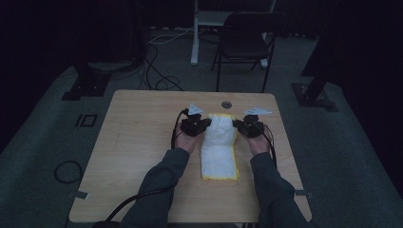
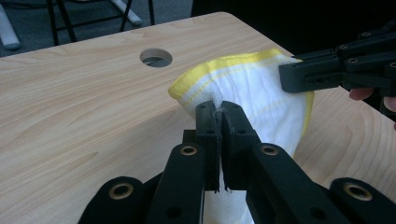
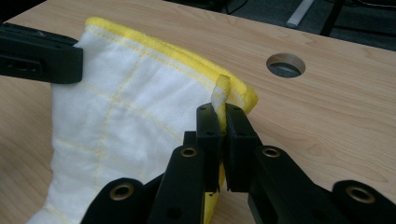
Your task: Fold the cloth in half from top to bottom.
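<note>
Up close, left gripper and right gripper each pinch cloth edge; high view blurs that.

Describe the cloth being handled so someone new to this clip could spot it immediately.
On the wooden table, look between the two claws, just in front of the round hole. The cloth lies there as a long folded strip, white with a yellow border, its far end lifted; it is the one soft thing on the table.
</note>
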A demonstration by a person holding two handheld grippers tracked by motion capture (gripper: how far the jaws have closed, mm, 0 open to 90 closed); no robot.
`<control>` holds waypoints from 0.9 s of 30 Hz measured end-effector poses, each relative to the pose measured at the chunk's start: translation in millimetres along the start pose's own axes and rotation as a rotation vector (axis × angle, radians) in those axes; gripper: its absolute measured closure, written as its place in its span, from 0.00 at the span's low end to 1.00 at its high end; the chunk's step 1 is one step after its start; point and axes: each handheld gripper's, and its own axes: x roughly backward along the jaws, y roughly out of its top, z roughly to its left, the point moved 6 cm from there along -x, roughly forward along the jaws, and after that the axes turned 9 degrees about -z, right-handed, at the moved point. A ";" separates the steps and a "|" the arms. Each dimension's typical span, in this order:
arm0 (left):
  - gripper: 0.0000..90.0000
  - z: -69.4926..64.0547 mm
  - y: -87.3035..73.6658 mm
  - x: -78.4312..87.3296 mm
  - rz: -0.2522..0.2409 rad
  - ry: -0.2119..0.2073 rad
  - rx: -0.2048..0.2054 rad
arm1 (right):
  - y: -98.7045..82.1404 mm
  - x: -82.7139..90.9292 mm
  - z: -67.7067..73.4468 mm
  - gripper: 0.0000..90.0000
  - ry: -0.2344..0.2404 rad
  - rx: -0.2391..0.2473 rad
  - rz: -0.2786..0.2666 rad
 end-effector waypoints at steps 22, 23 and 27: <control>0.97 -5.8 -7.5 18.1 -0.029 -0.012 0.007 | -3.0 16.2 11.8 0.97 0.027 0.007 -0.028; 0.97 -5.8 -7.5 18.1 -0.029 -0.012 0.007 | -3.0 16.2 11.8 0.97 0.027 0.007 -0.028; 0.97 -7.9 -12.9 23.5 -0.032 -0.019 0.009 | -5.2 22.7 16.8 0.97 0.045 0.005 -0.039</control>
